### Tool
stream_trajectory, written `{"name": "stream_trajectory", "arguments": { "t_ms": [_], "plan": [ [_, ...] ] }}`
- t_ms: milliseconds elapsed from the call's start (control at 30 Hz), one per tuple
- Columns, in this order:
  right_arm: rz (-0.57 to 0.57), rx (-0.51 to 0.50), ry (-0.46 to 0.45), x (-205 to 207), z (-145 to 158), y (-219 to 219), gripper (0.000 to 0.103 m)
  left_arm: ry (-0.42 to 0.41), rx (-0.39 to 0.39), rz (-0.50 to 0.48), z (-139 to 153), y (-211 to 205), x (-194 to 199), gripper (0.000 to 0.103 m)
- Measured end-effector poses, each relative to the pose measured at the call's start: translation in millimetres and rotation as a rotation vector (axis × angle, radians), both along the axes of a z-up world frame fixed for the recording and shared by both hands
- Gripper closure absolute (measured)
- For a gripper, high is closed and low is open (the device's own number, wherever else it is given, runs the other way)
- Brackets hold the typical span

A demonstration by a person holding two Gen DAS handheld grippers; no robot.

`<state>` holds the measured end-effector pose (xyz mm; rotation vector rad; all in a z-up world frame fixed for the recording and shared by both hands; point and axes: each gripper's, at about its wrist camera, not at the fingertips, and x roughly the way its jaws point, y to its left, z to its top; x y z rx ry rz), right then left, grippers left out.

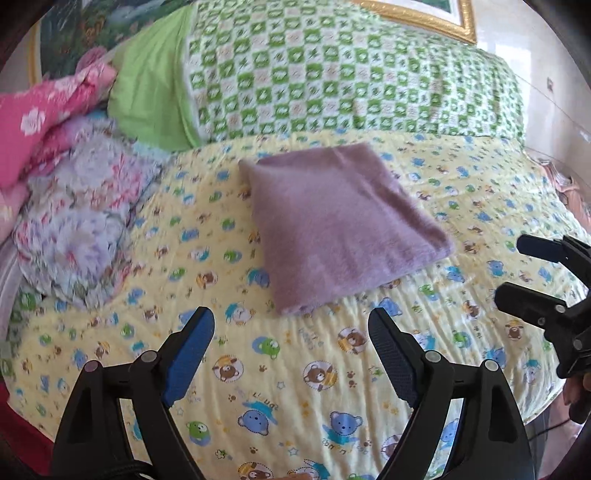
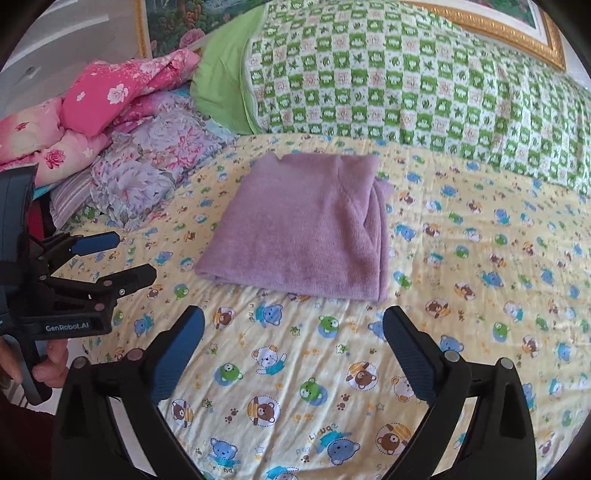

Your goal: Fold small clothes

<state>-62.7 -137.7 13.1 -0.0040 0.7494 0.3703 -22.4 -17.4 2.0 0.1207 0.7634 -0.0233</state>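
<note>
A purple knit garment (image 1: 340, 225) lies folded into a flat rectangle on the yellow bear-print bedspread (image 1: 295, 369); it also shows in the right wrist view (image 2: 306, 229). My left gripper (image 1: 291, 321) is open and empty, just short of the garment's near edge. My right gripper (image 2: 295, 325) is open and empty, also just short of the near edge. Each gripper shows in the other's view, the right one (image 1: 517, 269) to the garment's right, the left one (image 2: 129, 254) to its left. Neither touches the garment.
A green checked quilt (image 2: 406, 81) lies rolled along the back of the bed. Pink floral bedding (image 2: 110, 96) and a purple floral pillow (image 2: 155, 166) are piled at the back left. A gold picture frame (image 2: 498, 33) hangs behind. The bed's edge drops off at the right (image 1: 554, 387).
</note>
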Motion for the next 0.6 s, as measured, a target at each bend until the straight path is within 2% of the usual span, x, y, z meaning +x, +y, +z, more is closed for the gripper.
{"name": "stream_trajectory", "arguments": {
  "t_ms": [267,600],
  "plan": [
    [0.011,-0.016,-0.058,3,17,-3,0.001,-0.035,-0.030,0.016,12,-1,0,0.016],
    [0.023,-0.013,0.010,24,-13,1,0.001,0.027,-0.058,0.099,-18,12,27,0.016]
  ]
}}
